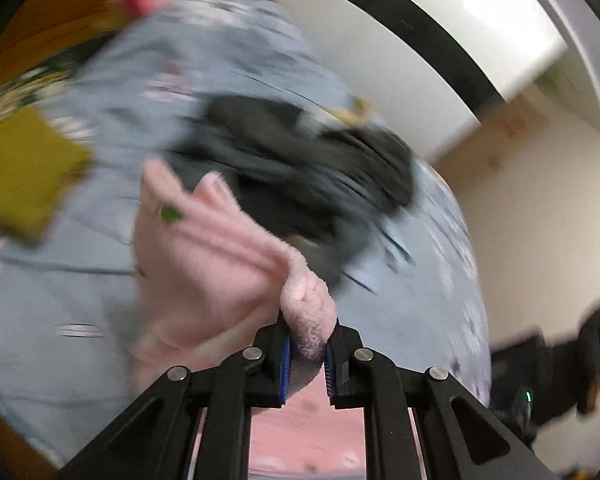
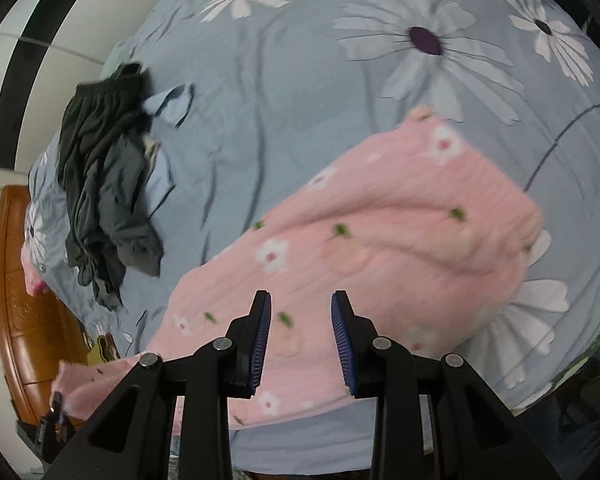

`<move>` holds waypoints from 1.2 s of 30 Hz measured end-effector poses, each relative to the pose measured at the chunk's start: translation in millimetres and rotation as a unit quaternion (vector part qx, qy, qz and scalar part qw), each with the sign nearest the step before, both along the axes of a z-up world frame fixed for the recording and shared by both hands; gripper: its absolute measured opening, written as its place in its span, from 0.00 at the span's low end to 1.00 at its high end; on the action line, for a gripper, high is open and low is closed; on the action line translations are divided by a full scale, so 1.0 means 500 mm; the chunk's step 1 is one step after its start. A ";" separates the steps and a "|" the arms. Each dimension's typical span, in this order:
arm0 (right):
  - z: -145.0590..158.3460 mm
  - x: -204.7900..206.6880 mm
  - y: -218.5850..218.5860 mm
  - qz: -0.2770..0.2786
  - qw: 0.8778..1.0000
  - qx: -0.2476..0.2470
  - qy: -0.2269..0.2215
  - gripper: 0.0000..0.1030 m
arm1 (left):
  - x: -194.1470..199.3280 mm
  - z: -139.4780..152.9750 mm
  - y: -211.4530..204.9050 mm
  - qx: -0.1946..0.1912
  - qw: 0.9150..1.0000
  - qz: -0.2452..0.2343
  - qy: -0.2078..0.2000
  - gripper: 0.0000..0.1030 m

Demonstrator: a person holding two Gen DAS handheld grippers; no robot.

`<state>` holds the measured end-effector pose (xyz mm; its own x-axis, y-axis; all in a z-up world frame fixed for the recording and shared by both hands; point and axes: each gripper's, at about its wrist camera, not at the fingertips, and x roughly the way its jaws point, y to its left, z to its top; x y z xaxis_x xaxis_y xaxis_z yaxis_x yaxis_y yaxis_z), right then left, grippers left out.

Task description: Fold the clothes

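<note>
A pink fleece garment (image 2: pixel 380 232) with flower and fruit prints lies across the blue flowered bed sheet (image 2: pixel 292 92). My left gripper (image 1: pixel 306 350) is shut on a bunched edge of this pink garment (image 1: pixel 204 256) and lifts it; that view is blurred by motion. My right gripper (image 2: pixel 302 336) is open and empty, hovering just above the near part of the garment. The left gripper also shows at the lower left of the right wrist view (image 2: pixel 54 412), at the garment's far corner.
A heap of dark grey clothes (image 2: pixel 104 188) with a light blue piece (image 2: pixel 168 108) lies on the bed to the left. A brown wooden bed frame (image 2: pixel 24 292) runs along the bed's edge. An olive-yellow item (image 1: pixel 24 176) lies on the bed.
</note>
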<state>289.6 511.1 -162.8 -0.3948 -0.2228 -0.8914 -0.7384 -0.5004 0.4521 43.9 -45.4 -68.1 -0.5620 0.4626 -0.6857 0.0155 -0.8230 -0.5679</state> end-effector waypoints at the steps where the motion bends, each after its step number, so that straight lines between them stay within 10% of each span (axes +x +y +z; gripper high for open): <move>1: -0.005 0.014 0.014 -0.004 1.000 -0.002 0.001 0.31 | -0.007 -0.004 0.056 0.004 1.000 -0.025 -0.004 0.13; 9: -0.060 0.113 0.090 -0.027 0.999 -0.025 0.003 0.31 | -0.002 -0.150 0.472 -0.009 0.974 -0.205 -0.093 0.13; 16: -0.089 0.081 0.044 0.034 0.998 -0.051 0.023 0.31 | 0.032 -0.321 0.592 -0.066 0.940 -0.254 -0.217 0.20; 22: -0.122 -0.028 -0.052 0.124 0.987 -0.089 0.059 0.46 | 0.053 -0.269 0.463 -0.020 0.952 -0.204 -0.225 0.50; 26: -0.158 -0.103 -0.119 0.166 0.978 -0.113 0.059 0.46 | 0.042 -0.254 0.285 -0.086 0.968 -0.078 -0.221 0.51; 31: -0.209 -0.144 -0.177 0.192 0.973 -0.126 0.024 0.46 | 0.031 -0.312 0.086 -0.126 0.952 0.069 -0.272 0.51; 36: -0.237 -0.125 -0.208 0.197 0.972 -0.130 -0.007 0.15 | 0.013 -0.351 0.028 -0.123 0.943 0.098 -0.293 0.51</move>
